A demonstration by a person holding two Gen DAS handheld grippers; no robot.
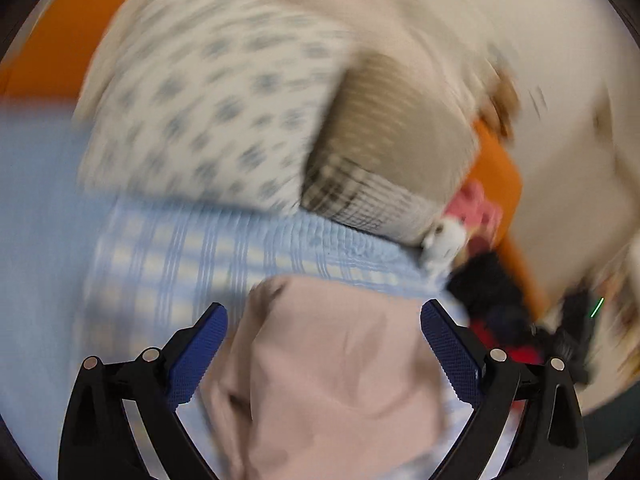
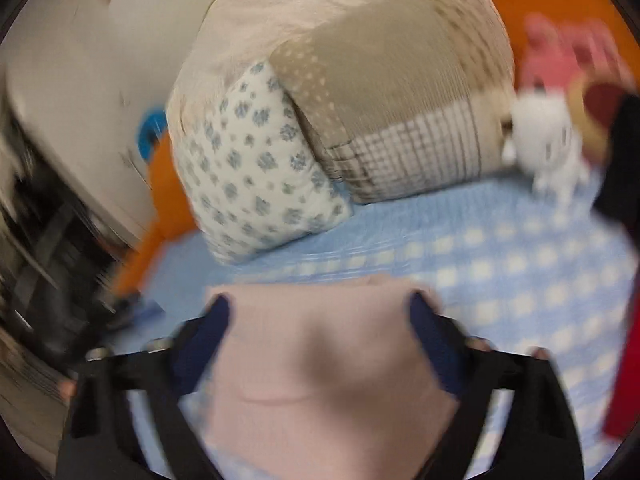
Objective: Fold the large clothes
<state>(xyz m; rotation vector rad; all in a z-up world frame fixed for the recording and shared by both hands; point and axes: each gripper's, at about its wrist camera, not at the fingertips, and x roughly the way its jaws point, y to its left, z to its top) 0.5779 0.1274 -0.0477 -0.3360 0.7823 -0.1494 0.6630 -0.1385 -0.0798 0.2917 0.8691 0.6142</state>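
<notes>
The left gripper (image 1: 324,320) is hanging over a bed with its jaws spread wide. Its blue pads (image 1: 202,354) are standing clear on either side of a pale pink garment (image 1: 332,380), which is lying crumpled between and below them; neither pad is pressing on the cloth. The garment is resting on a light blue checked bedcover (image 1: 192,248). Its far edge is bunching into a rounded fold near the left pad, and the bedcover is showing bare to the left of it.

Beyond the garment, a white pillow with grey-blue flowers (image 1: 208,112) and a beige patchwork quilt (image 1: 384,128) are piling up against the far side of the bed. To the right, a small white plush toy (image 1: 444,240) and a pink one (image 1: 478,208) are sitting near the bed's edge.

The right gripper (image 2: 318,312) is hovering over the same pink garment (image 2: 320,380), its jaws parted, less widely than the left pair. The cloth is lying between its dark blue pads (image 2: 204,340); the picture is too blurred to tell whether they are brushing it, but they are not pinching it. The garment's far edge is running fairly straight across between the fingertips. Open checked bedcover (image 2: 520,280) is stretching to the right of it. The pillow (image 2: 260,176) and quilt (image 2: 380,80) are closing off the far side, with the white plush toy (image 2: 548,144) just beside the quilt's right end.
</notes>
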